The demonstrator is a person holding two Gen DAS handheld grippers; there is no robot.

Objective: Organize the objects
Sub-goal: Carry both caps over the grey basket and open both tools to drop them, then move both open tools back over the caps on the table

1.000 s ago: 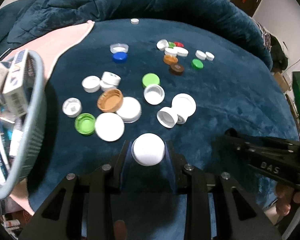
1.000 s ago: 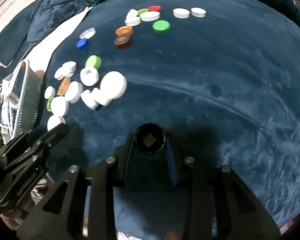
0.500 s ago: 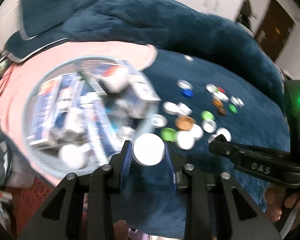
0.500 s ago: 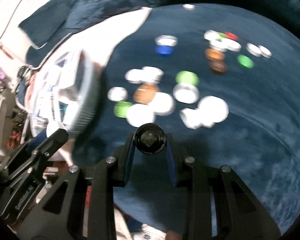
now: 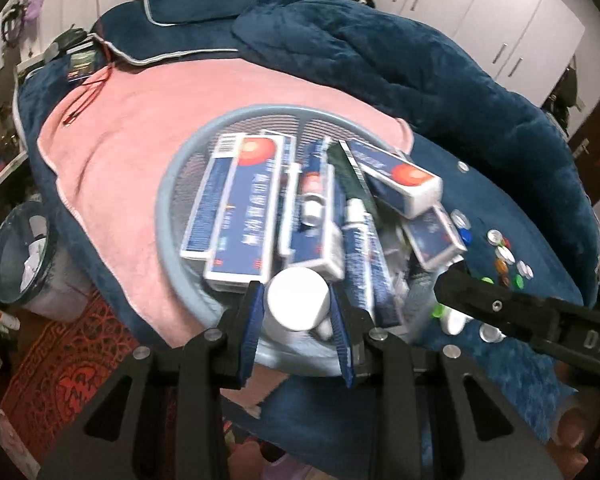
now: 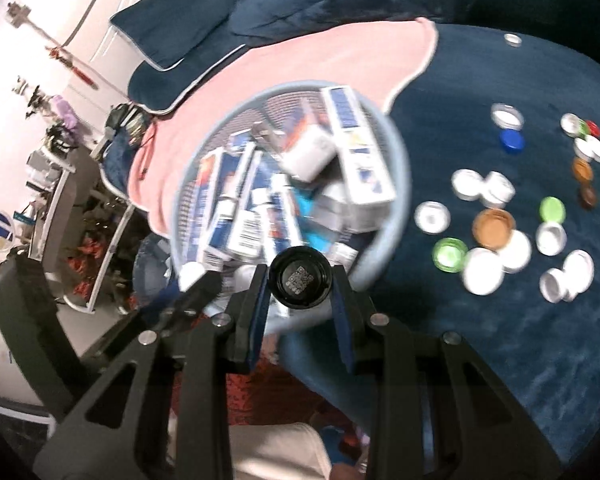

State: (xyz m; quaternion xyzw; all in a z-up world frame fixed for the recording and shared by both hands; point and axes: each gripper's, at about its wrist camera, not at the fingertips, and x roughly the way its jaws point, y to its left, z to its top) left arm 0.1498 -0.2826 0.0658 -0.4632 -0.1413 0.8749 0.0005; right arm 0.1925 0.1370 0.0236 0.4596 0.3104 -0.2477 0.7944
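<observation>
The left gripper (image 5: pixel 298 312) was clenched on a white cap (image 5: pixel 298 304) over the near rim of the basket (image 5: pixel 188 160); the right gripper (image 6: pixel 300 286) gripped a black cap (image 6: pixel 300 278) likewise; each wanted releasing well inside the rim, among the boxes (image 5: pixel 240 216); beyond, loose caps (image 6: pixel 496 232) lay on the blue blanket (image 6: pixel 500 340).

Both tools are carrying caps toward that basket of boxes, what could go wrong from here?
1. The blue basket is already heaped with toothpaste boxes; a dropped cap may bounce off a tilted box and roll out.
2. It sits near the bed edge, over the red rug, so a cap that misses could land on the floor.
3. The left tool with its white cap and the right tool with its black cap come in close together and might bump.
</observation>
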